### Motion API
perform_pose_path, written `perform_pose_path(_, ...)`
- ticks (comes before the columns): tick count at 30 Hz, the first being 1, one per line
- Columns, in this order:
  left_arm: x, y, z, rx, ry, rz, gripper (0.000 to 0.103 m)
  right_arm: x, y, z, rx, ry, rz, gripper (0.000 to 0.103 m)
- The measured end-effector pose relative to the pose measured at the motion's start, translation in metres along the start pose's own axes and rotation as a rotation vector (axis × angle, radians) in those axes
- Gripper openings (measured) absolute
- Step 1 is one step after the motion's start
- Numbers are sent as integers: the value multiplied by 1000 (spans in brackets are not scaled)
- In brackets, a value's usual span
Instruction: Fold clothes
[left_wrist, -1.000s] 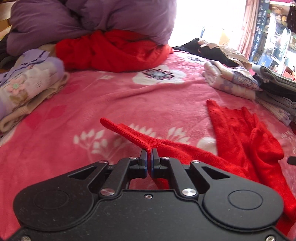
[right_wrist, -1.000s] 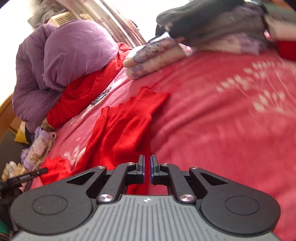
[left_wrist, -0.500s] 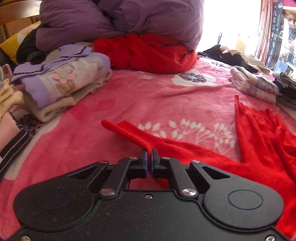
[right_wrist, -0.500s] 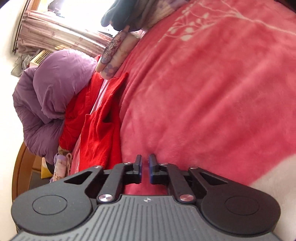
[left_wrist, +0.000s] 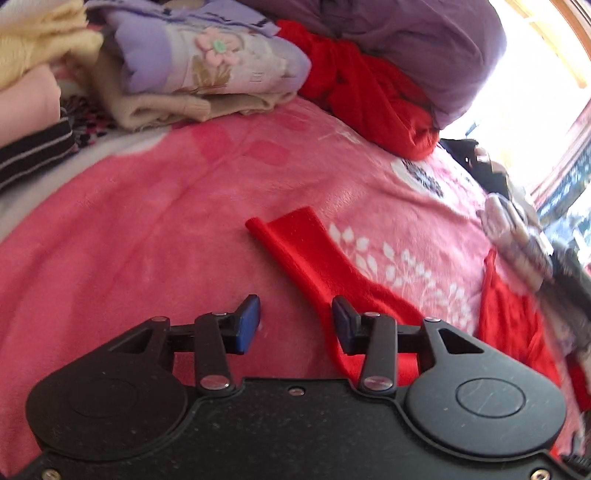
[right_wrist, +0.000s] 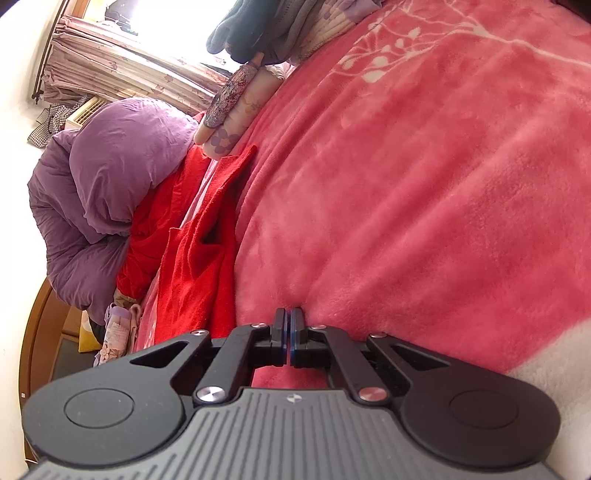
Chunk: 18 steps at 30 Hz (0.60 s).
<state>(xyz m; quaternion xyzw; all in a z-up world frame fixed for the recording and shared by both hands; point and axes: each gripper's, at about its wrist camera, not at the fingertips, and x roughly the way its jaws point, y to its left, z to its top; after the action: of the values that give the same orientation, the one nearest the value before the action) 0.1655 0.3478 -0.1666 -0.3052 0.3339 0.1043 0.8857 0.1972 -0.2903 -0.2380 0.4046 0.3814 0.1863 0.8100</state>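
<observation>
Left wrist view: the left gripper (left_wrist: 295, 325) is nearest the lens, its jaws wide apart and holding nothing. The blue-padded fingers (left_wrist: 248, 325) hover over a pink floral blanket (left_wrist: 147, 229) that covers the bed. A sleeve of the red garment (left_wrist: 306, 247) lies flat on the blanket, its cuff pointing away from the camera; the cloth runs just beside the right-hand finger and passes beneath the gripper body, but whether they touch cannot be told. The rest of the garment spreads to the right. Farther off, at upper left, is a stack of folded clothes (left_wrist: 207, 66), lavender with a flower motif on top of beige. Behind it are a crumpled red cloth (left_wrist: 362, 88) and a purple quilt (left_wrist: 406, 40).

Right wrist view: the right gripper (right_wrist: 288, 332) has its jaws together, with only a thin slit between the pads, and the tips press into the blanket; no cloth is seen between them. The red garment lies to the left, well apart from the tips. Beyond it, more folded clothes (right_wrist: 236, 110) and a curtained window (right_wrist: 122, 70) are visible.
</observation>
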Motion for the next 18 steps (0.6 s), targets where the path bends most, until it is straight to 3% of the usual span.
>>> perform_pose_path(1,4,-2,2,5,1,0,39,0,0,0,-3,-1,-1,0)
perform_pose_path(2,9,-7,4,43,8,0,29,1,0,0,-6,-2,-2,0)
perform_pose_path(3,13,-12,6,86,16,1,7,2,1,0,-9,-4,-4,0)
perform_pose_path(4,17,-19,7,151,15,24,4,2,1,0,-12,-5,-5,0)
perform_pose_path(6,16,-31,10,241,-47,82,4,2,0,0,-16,-6,-6,0)
perform_pose_path(8,15,-29,12,220,-92,114,8,2,0,-1,-18,-7,-8,0)
perform_pose_path(10,24,-22,12,188,-55,205,20,1,0,0,-16,-6,-8,0)
perform_pose_path(12,19,-17,9,141,-54,200,27,2,-1,2,6,6,-11,0)
perform_pose_path(15,7,-7,4,56,-31,187,29,3,-4,10,76,48,-17,0)
perform_pose_path(18,-7,8,-3,-59,-3,143,29,9,7,20,67,62,-49,2)
